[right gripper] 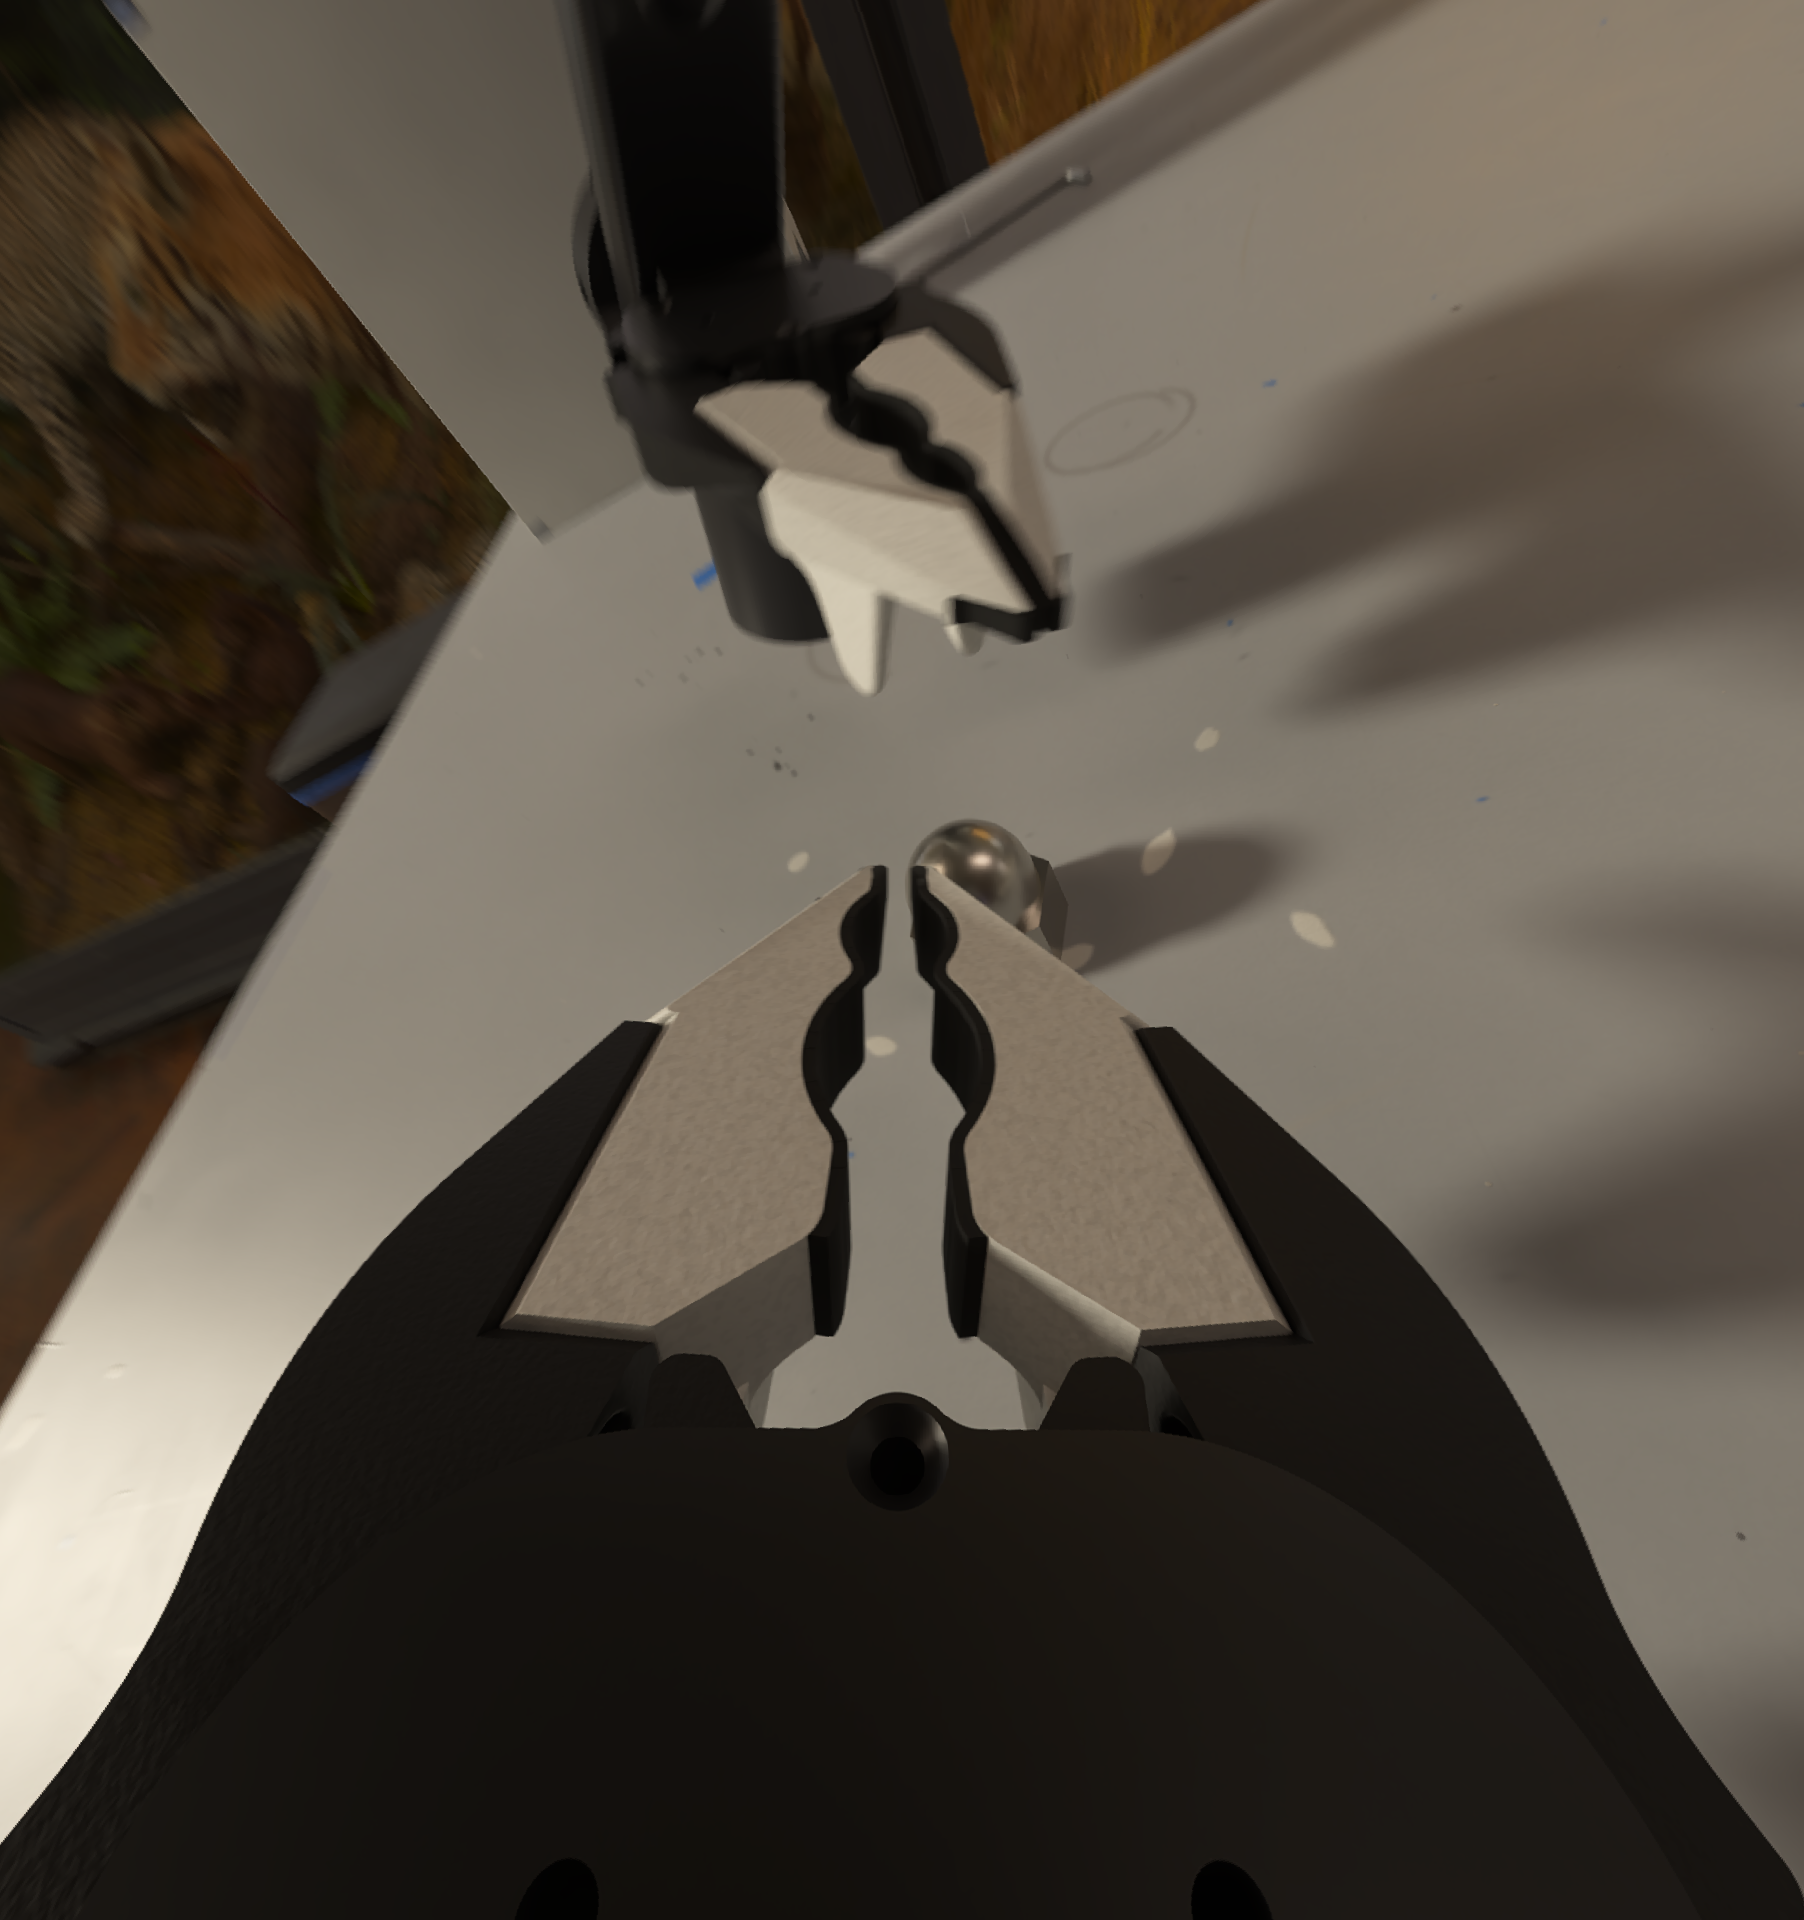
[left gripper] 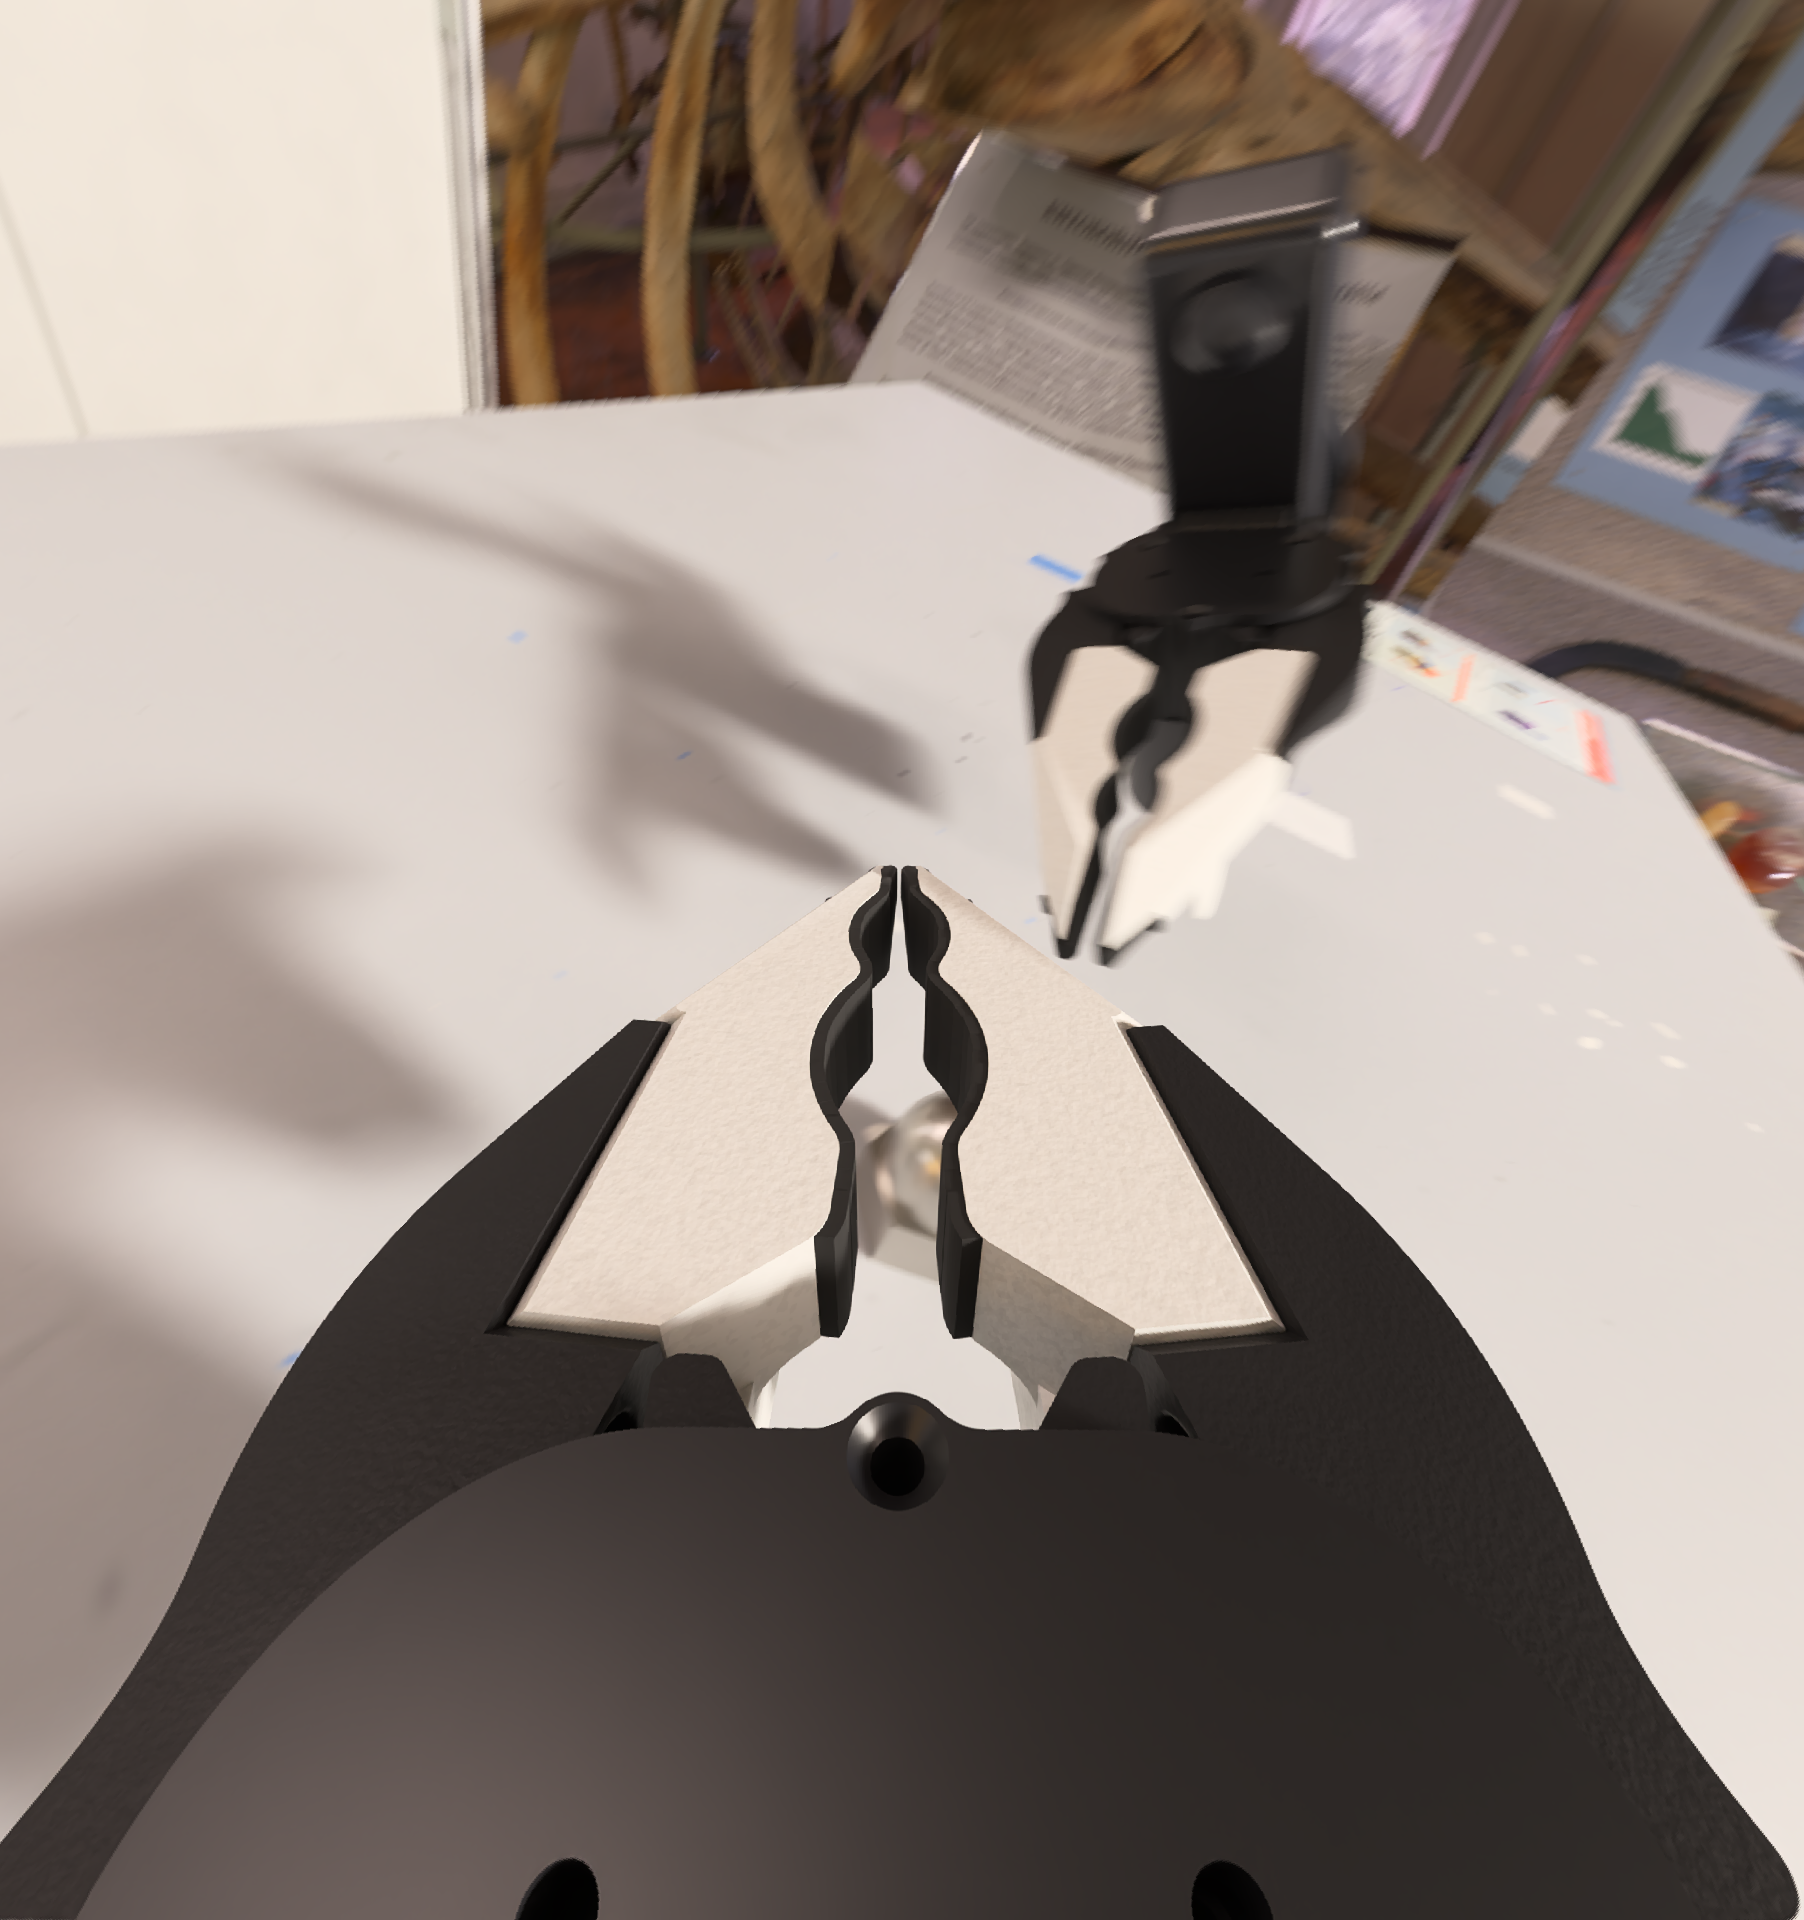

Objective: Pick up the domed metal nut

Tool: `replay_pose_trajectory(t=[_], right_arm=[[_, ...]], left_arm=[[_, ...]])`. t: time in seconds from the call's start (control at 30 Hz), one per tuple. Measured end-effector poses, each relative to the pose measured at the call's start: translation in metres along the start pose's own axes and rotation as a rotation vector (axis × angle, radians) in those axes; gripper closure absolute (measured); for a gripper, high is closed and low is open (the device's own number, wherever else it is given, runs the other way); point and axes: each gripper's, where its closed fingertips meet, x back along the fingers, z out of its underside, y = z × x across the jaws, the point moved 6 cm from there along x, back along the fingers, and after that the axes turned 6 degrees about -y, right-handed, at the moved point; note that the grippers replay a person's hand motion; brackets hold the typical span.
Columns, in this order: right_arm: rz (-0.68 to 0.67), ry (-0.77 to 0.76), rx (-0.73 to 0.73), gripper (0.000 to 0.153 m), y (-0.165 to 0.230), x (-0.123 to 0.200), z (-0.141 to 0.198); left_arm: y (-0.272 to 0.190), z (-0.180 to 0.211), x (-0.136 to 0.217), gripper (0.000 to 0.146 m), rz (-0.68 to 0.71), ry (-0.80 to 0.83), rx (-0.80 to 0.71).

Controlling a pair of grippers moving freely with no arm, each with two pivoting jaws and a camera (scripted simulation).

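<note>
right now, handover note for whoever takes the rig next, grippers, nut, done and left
Left gripper: shut, empty, above the table, with the domed metal nut seen through the gap between its fingers.
Right gripper: shut, empty, tips just short of the nut, which lies on its side on the table.
Done: approach only; nothing grasped.
Left: open a gripper, close on the nut, lift.

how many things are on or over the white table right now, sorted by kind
Grippers: 2, the left gripper and the right gripper, both shut and empty.
Domed metal nuts: 1, the domed metal nut lying on the white table.
Total: 3
</note>
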Motion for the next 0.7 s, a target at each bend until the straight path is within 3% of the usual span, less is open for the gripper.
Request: replay_pose_trajectory(t=[0.17, 0.23, 0.3, 0.4, 0.7], right_arm=[[0.197, 0.135, 0.273, 0.101, 0.014, -0.032, 0.012], [0.316, 0.182, 0.36, 0.09, 0.013, -0.043, 0.014], [0.388, 0.237, 0.387, 0.089, 0.01, -0.049, 0.013], [0.366, 0.299, 0.347, 0.096, 0.01, -0.056, 0.015], [0.455, 0.374, 0.424, 0.114, 0.004, -0.062, 0.026]], left_arm=[[0.034, 0.003, 0.003, 0.143, -0.151, 0.039, 0.073], [0.038, 0.003, 0.004, 0.142, -0.158, 0.037, 0.134], [0.039, 0.003, 0.005, 0.142, -0.149, 0.03, 0.2], [0.037, 0.004, 0.005, 0.142, -0.115, 0.039, 0.27], [0.03, 0.008, 0.003, 0.139, -0.083, 0.103, 0.256]])
